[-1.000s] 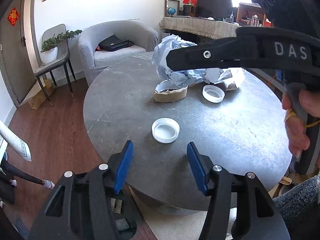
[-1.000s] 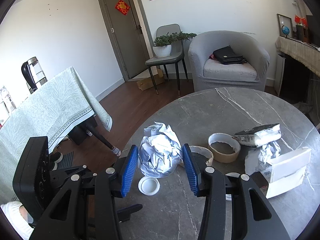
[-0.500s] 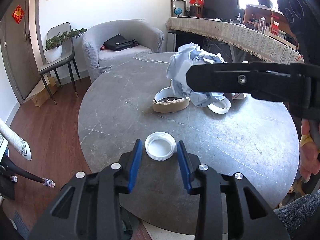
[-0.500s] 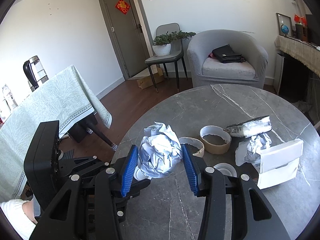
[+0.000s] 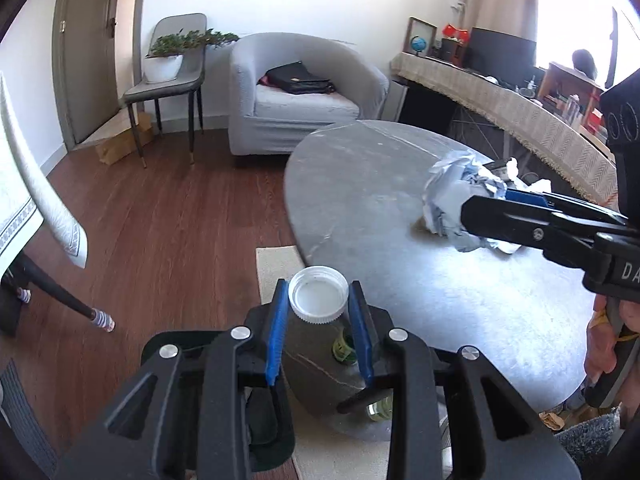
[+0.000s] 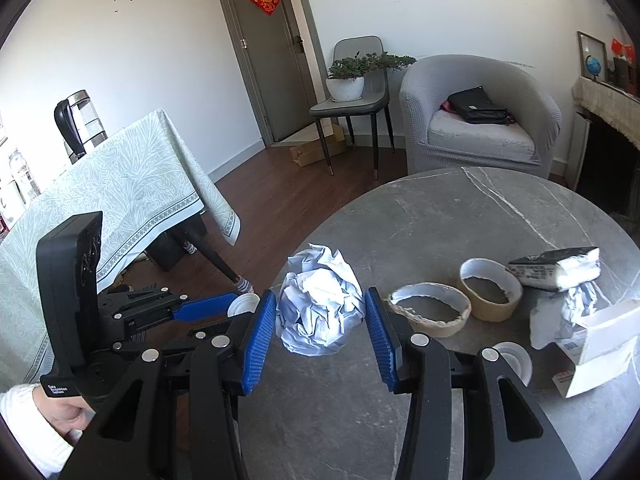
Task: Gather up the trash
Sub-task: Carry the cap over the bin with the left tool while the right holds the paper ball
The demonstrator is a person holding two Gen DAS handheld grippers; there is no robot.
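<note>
Trash split between two grippers. White plastic cap (image 5: 319, 294) pinched between blue pads of left gripper (image 5: 320, 312), jaws narrow, held off near-left edge of round grey table (image 5: 400, 208), above wood floor. Crumpled paper ball (image 6: 320, 300) clamped in right gripper (image 6: 320, 320), jaws about half open. Two cardboard tape rings (image 6: 460, 304), white lid (image 6: 514, 358), wrappers (image 6: 560, 268) remain on table, right side.
</note>
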